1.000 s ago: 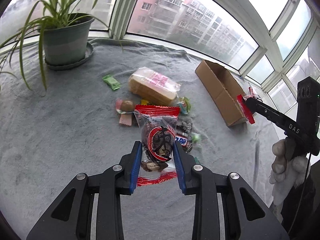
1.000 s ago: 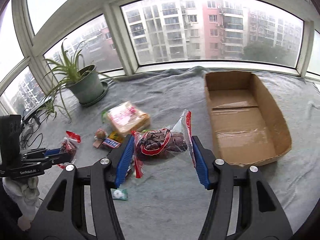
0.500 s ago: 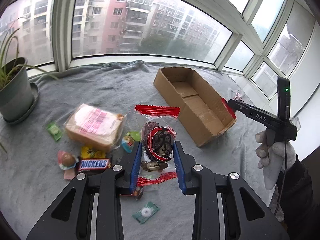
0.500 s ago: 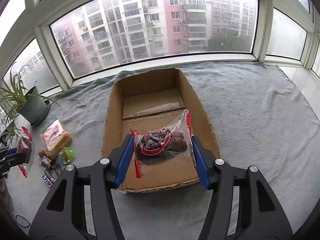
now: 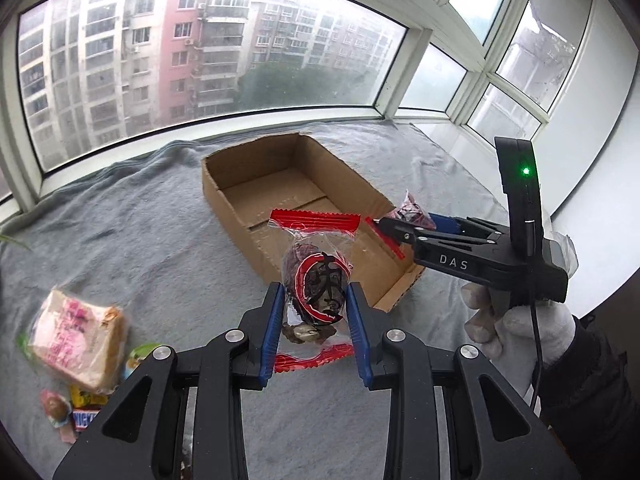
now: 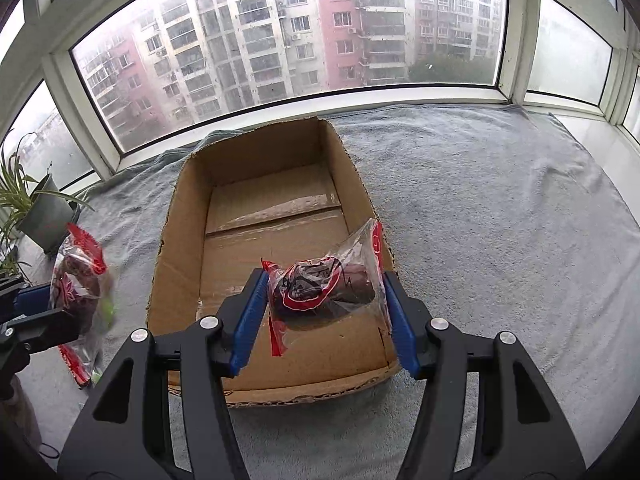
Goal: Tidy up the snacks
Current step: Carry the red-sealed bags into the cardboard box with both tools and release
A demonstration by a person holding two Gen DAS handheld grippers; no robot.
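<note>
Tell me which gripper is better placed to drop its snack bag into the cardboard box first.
Right, probably. The right gripper holds its bag directly over the cardboard box floor, near the front wall. The left gripper holds its bag short of the box's side wall, over the blanket.

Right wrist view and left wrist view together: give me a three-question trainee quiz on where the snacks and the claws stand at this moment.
1. True or false: the open brown cardboard box already has a snack lying on its floor.
2. What does the right claw hold?
3. Which is still lying on the grey blanket? A) clear-wrapped sliced bread B) a drink can C) a banana

Key:
1. False; the floor is bare, and the packet seen over it is in the claw's grip.
2. A clear plastic snack packet with red sealed ends, gripped by its ends; the left claw holds a similar red-edged packet.
3. A
</note>
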